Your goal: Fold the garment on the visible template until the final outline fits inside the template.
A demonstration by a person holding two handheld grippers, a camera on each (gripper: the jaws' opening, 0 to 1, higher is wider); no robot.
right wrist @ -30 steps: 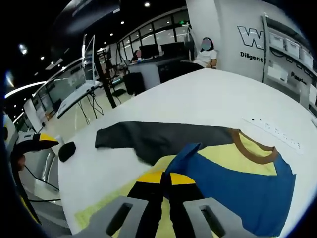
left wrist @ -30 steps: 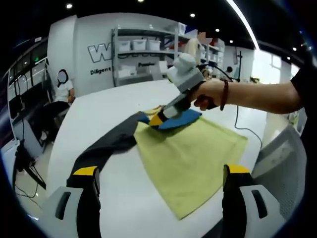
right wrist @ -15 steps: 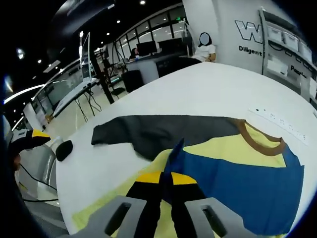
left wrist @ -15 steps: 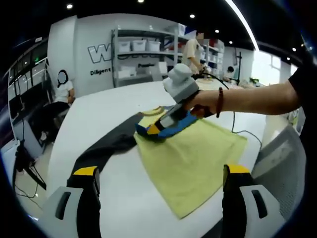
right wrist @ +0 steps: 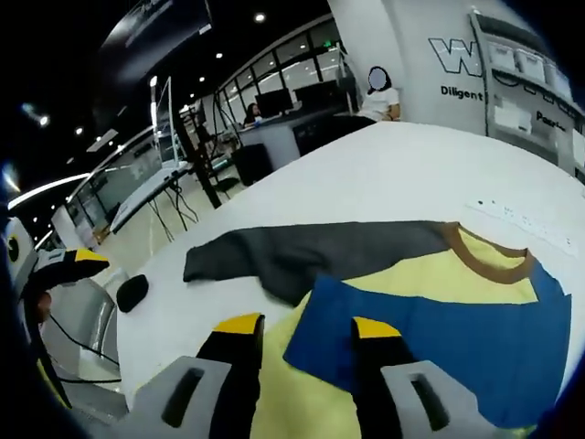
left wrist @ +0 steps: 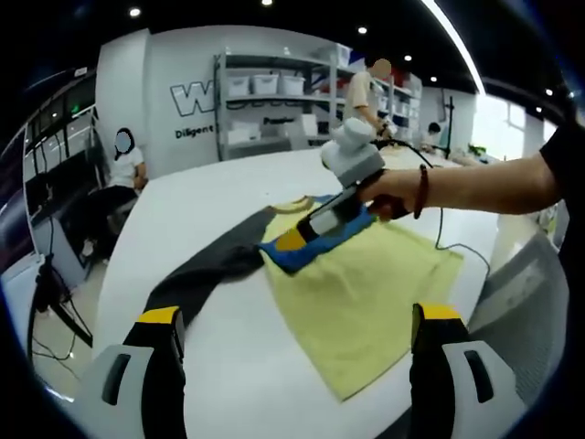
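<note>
The garment lies on the white table (left wrist: 183, 201). Its yellow body (left wrist: 366, 293) is spread flat, with a grey sleeve (left wrist: 206, 270) stretched out to one side. A blue sleeve (left wrist: 292, 259) is folded over onto the yellow body. My right gripper (left wrist: 291, 242), held in a person's hand, hovers just over the blue sleeve's edge. In the right gripper view it (right wrist: 307, 326) stands open above the blue sleeve (right wrist: 439, 338), close to the grey sleeve (right wrist: 311, 251) and the brown collar (right wrist: 484, 261). My left gripper (left wrist: 297, 315) is open, short of the garment's near corner.
A small black object (right wrist: 132, 293) lies near the table's edge, by my left gripper (right wrist: 64, 265). A white strip (right wrist: 521, 219) lies beyond the collar. A cable (left wrist: 448, 242) trails off the table. Shelves with bins (left wrist: 265, 101) and people stand behind.
My right gripper has opened and let go of the blue sleeve, which now lies flat on the yellow body. The left gripper has stayed open.
</note>
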